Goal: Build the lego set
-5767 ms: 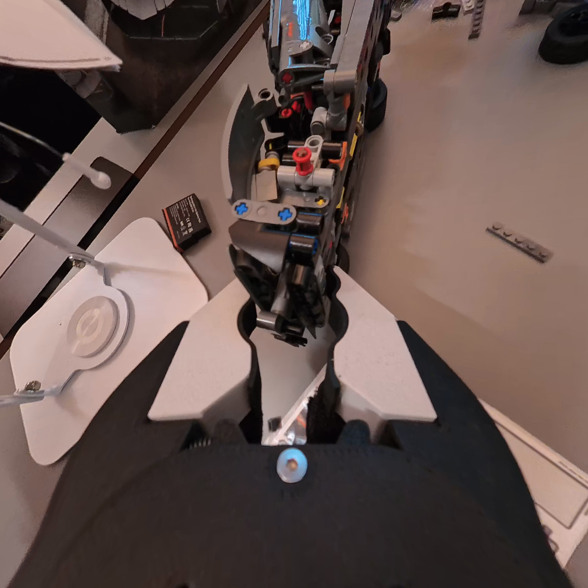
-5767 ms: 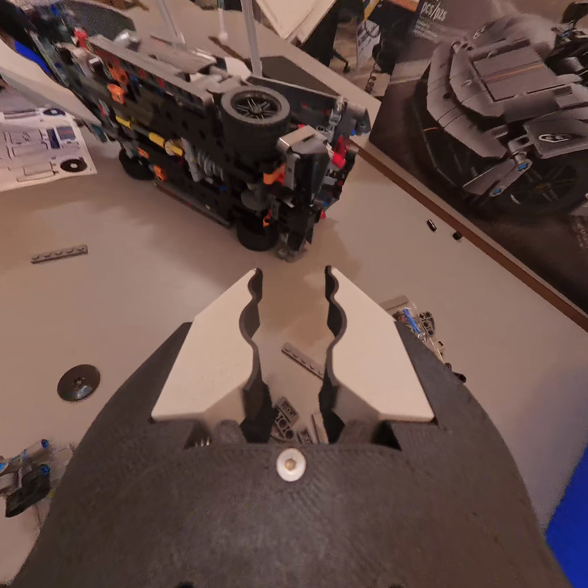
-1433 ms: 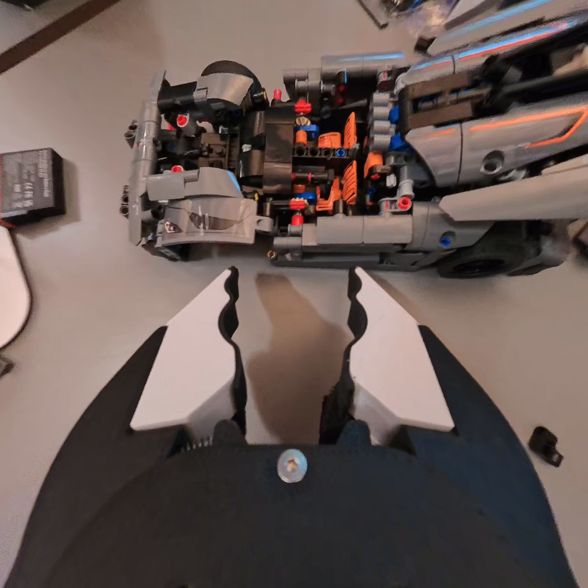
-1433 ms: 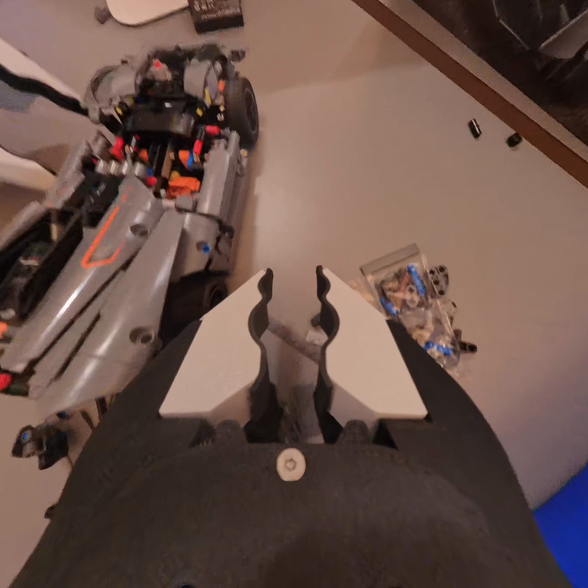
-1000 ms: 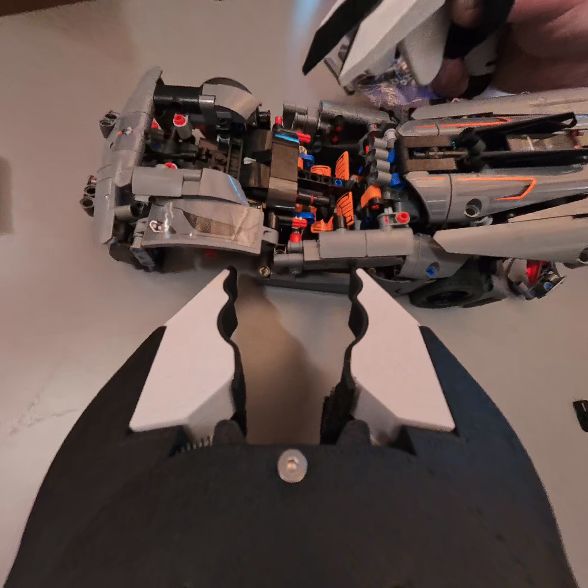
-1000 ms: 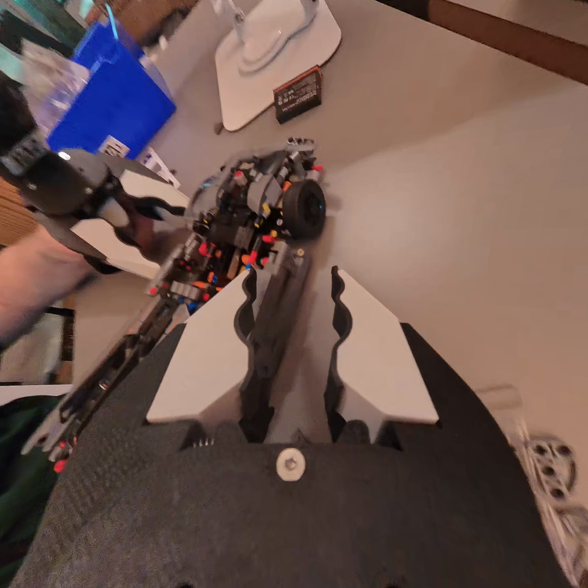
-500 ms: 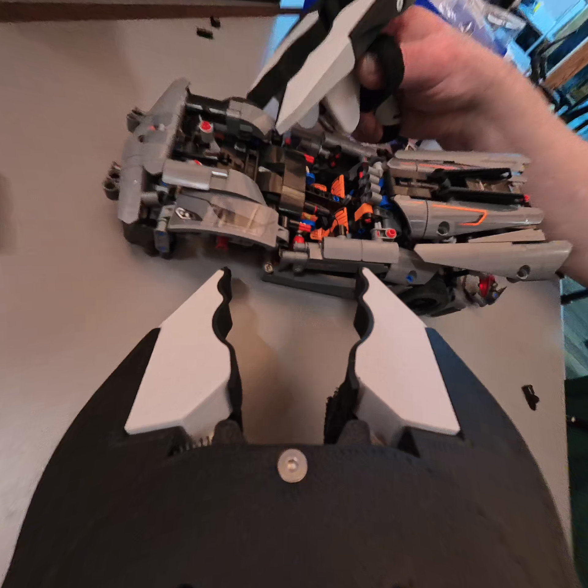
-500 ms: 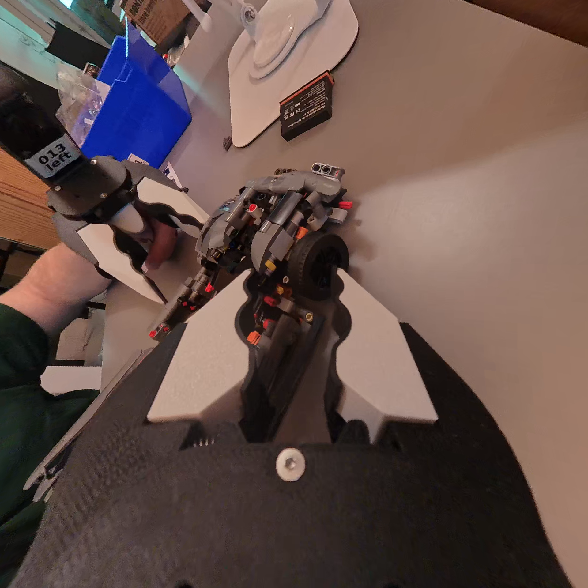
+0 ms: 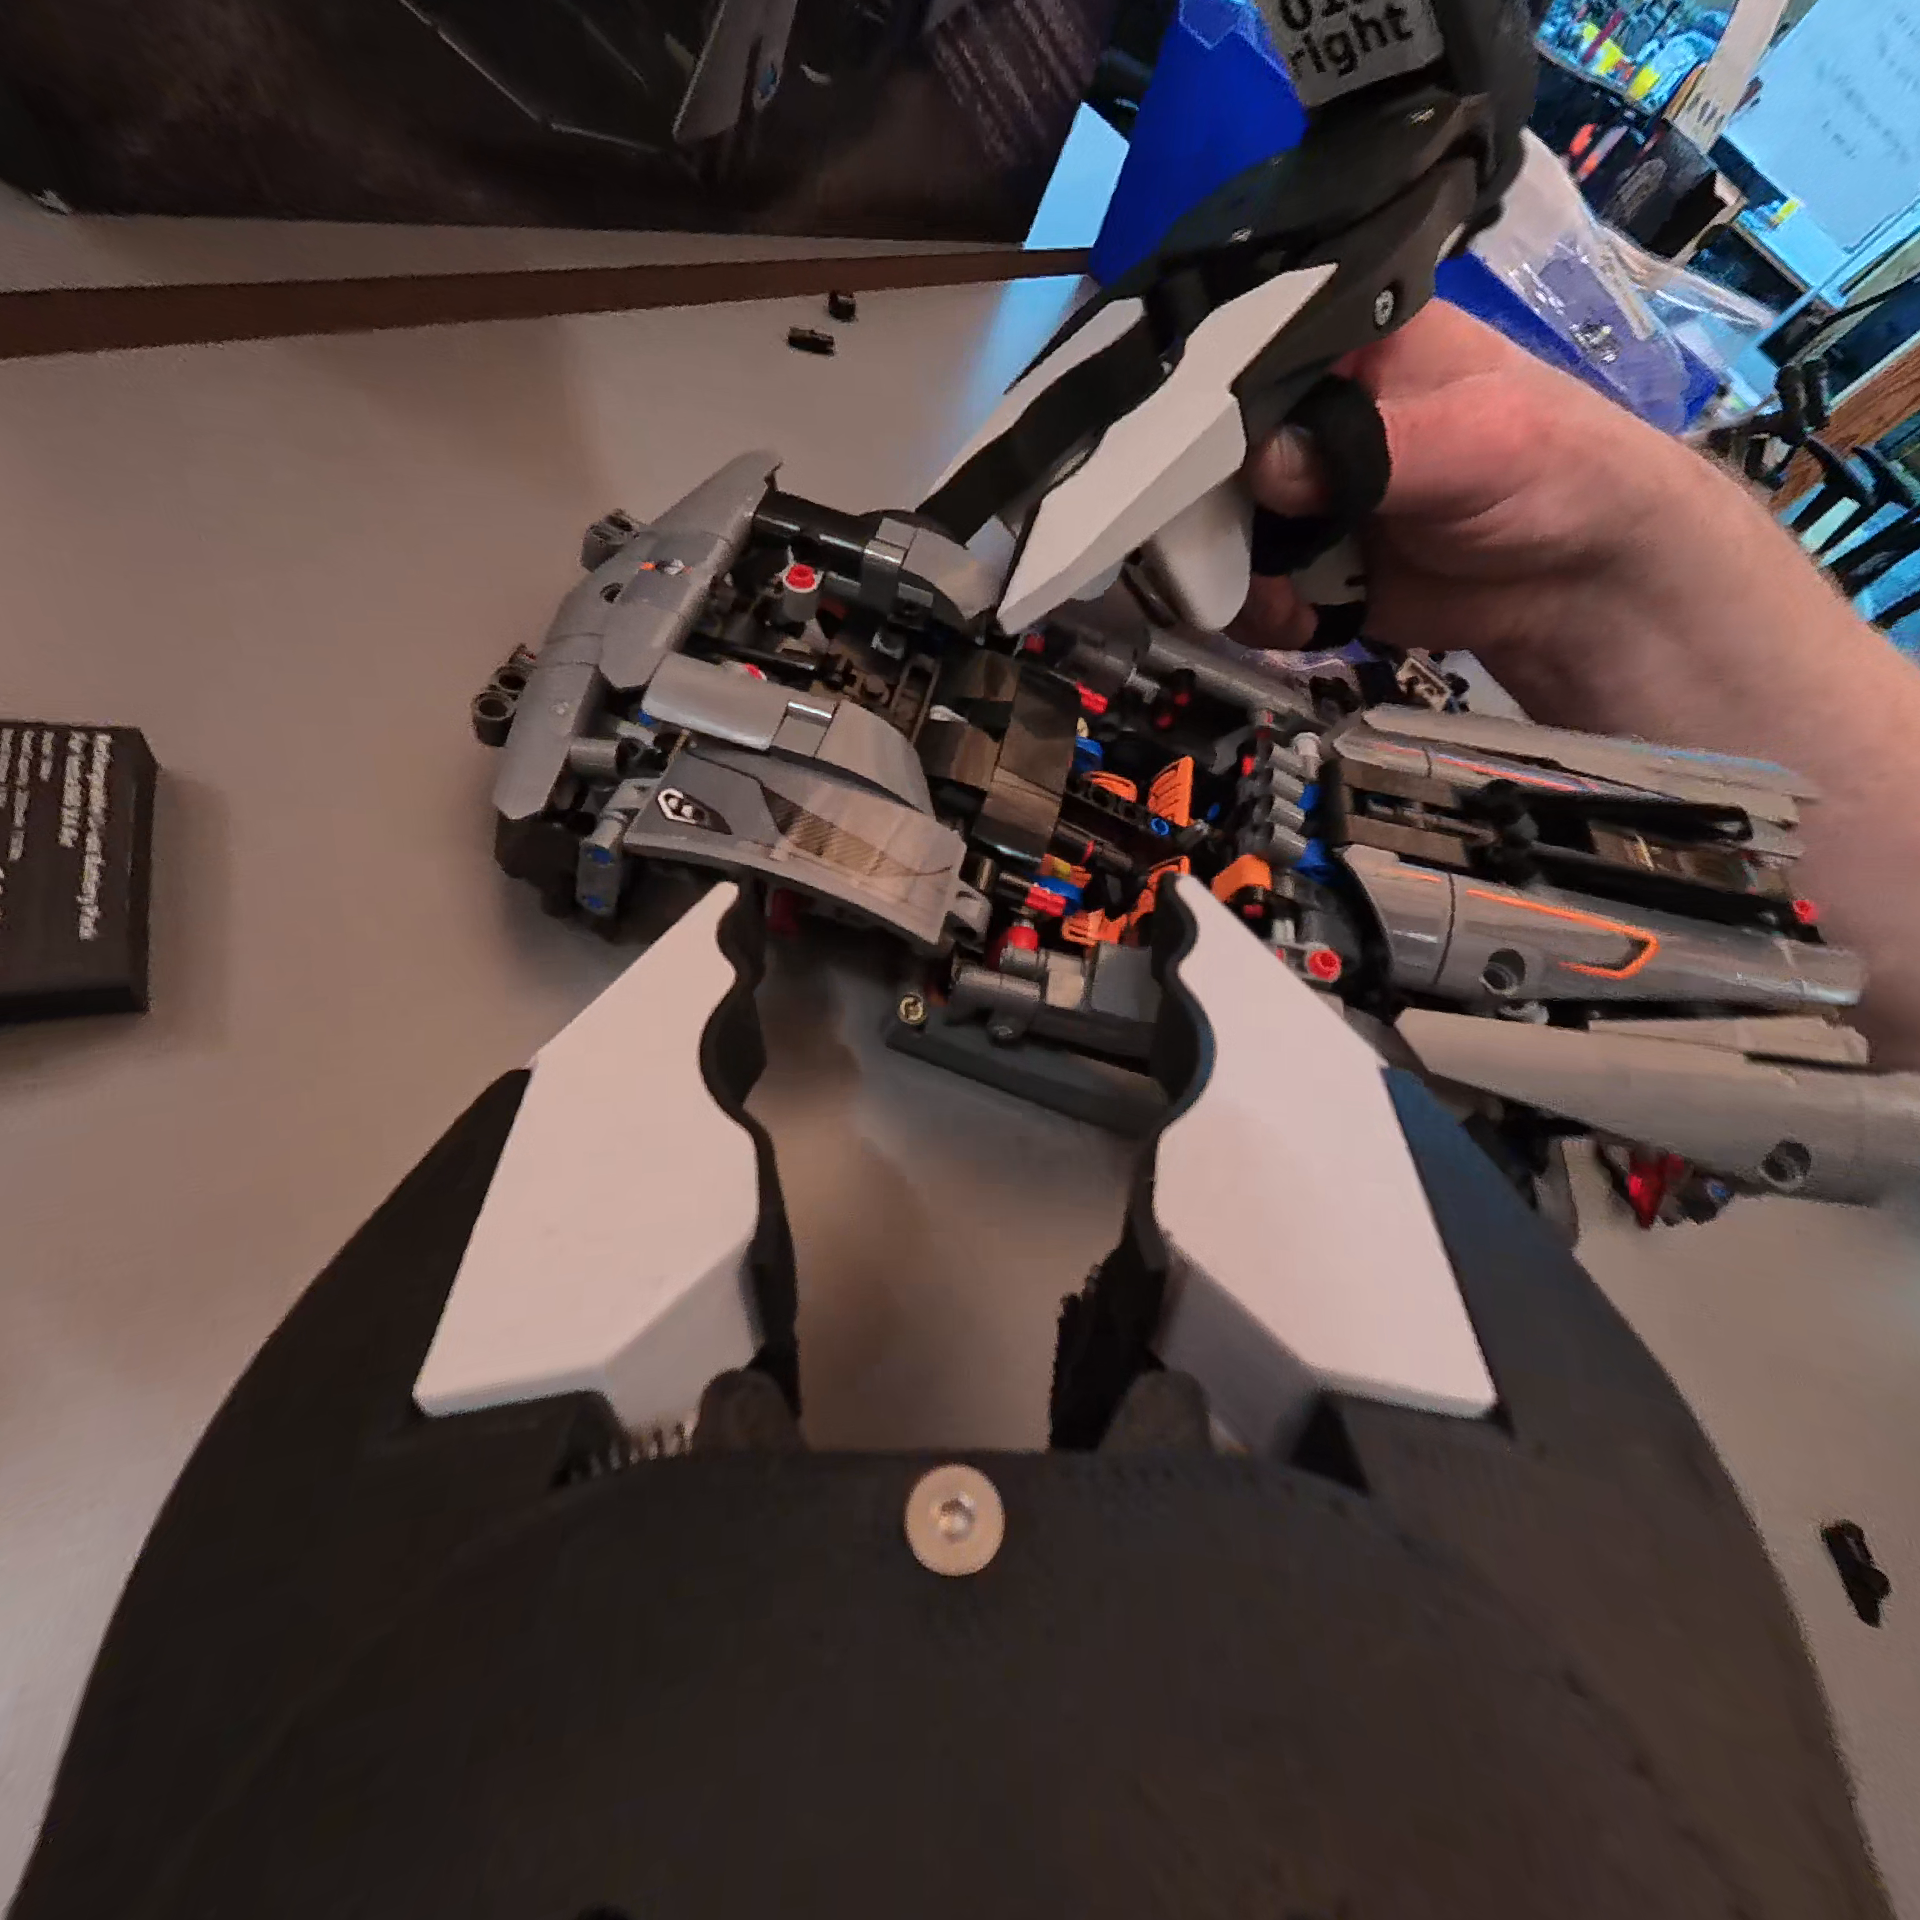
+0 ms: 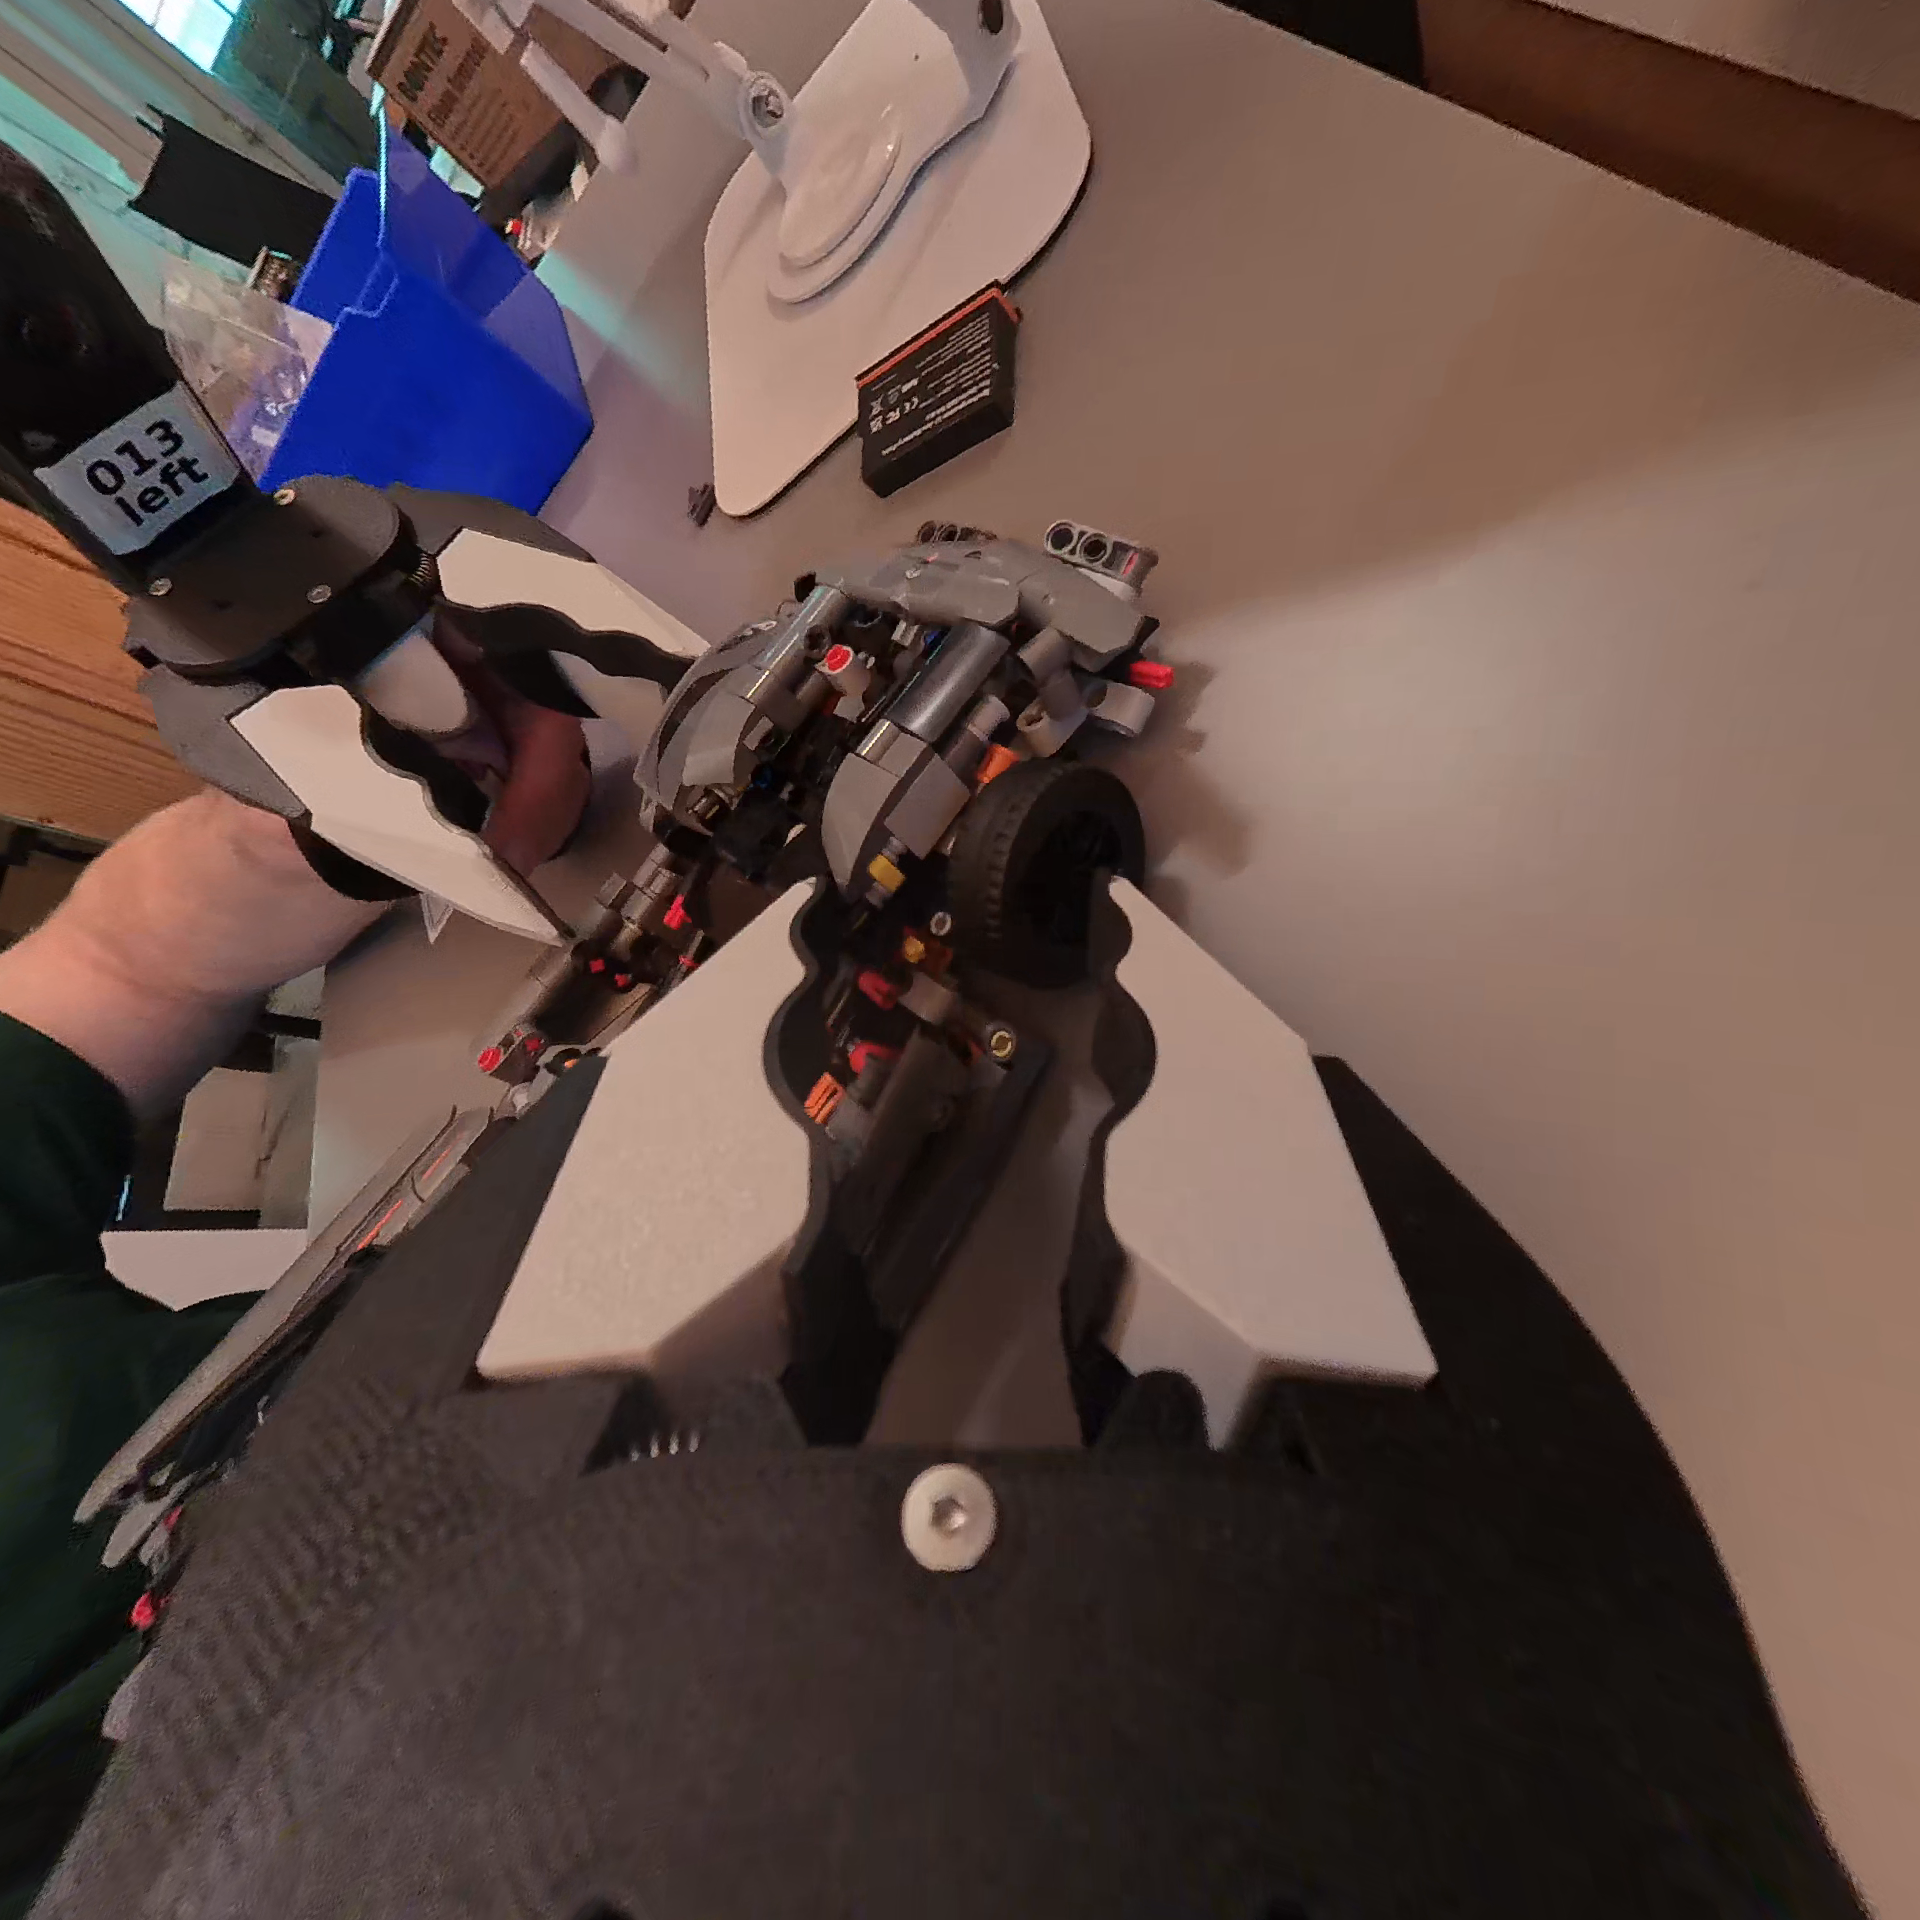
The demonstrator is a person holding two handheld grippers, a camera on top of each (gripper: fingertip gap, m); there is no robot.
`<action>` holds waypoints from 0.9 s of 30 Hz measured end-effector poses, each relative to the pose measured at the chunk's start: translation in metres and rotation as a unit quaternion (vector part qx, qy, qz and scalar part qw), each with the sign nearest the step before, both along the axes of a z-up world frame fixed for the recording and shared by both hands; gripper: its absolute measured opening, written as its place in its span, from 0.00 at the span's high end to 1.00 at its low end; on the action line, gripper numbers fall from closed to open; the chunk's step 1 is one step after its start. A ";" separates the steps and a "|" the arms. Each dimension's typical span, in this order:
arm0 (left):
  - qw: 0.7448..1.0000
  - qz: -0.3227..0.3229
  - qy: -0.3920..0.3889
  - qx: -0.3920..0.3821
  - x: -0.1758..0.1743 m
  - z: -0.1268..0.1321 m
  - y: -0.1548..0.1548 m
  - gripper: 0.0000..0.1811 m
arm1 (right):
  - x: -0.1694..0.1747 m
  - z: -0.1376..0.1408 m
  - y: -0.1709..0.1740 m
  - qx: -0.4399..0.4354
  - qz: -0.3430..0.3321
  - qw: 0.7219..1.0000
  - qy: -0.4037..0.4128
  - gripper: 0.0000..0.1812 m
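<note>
The part-built lego car (image 9: 1039,831) is lying on the tabletop (image 9: 312,520), being bracketed from both sides, seemingly to steady it: the left hand-held gripper (image 9: 956,914) is spread wide just before its near flank, the right hand-held gripper (image 10: 961,904) (likewise wide, gripping nothing) around its wheel.

Left gripper (image 9: 956,935): jaws spread wide, nothing between the white fingers (image 9: 623,1174) — fills lower centre of its own view; seen at left in the right wrist view.
Right gripper (image 10: 961,904): jaws apart — also at upper right of the left wrist view.
Right hand (image 9: 1507,540): wrapped round the handle, forearm running off the right edge.
</note>
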State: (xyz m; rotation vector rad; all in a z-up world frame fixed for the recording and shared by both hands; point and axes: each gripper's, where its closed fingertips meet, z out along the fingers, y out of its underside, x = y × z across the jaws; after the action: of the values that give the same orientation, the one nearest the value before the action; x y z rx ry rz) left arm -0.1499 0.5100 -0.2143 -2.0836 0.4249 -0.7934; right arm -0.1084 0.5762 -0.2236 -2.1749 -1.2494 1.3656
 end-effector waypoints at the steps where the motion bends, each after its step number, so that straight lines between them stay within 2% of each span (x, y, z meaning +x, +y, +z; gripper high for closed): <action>1: 1.000 0.003 0.000 0.005 0.001 0.003 0.005 0.59 | 0.001 0.000 0.002 0.000 -0.005 1.000 -0.001 0.73; 10: 1.000 -0.007 0.012 0.005 0.015 0.007 0.065 0.59 | 0.026 0.001 0.036 0.007 -0.087 0.996 -0.015 0.72; 14: 0.999 -0.024 0.039 -0.010 0.021 -0.006 0.090 0.58 | 0.040 -0.007 0.046 0.010 -0.110 0.993 -0.032 0.73; 16: 0.999 -0.025 0.026 -0.014 0.019 -0.007 0.095 0.58 | 0.044 0.000 0.047 -0.007 -0.120 0.993 -0.008 0.78; 18: 0.999 -0.031 0.001 -0.025 0.018 -0.004 0.088 0.57 | 0.049 0.009 0.046 -0.015 -0.124 0.992 0.012 0.80; 20: 0.999 -0.036 -0.001 -0.020 0.015 0.000 0.073 0.57 | 0.059 0.010 0.043 -0.001 -0.128 0.992 -0.005 0.78; 27: 0.997 -0.072 0.011 0.000 0.011 0.014 -0.021 0.56 | 0.098 0.015 0.004 0.029 -0.102 0.993 -0.056 0.79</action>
State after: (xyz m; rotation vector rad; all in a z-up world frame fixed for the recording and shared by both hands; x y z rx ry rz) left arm -0.1390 0.4887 -0.2000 -2.0801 0.5915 -0.8544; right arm -0.0104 0.5806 -0.2085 -2.2927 -1.0543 1.1271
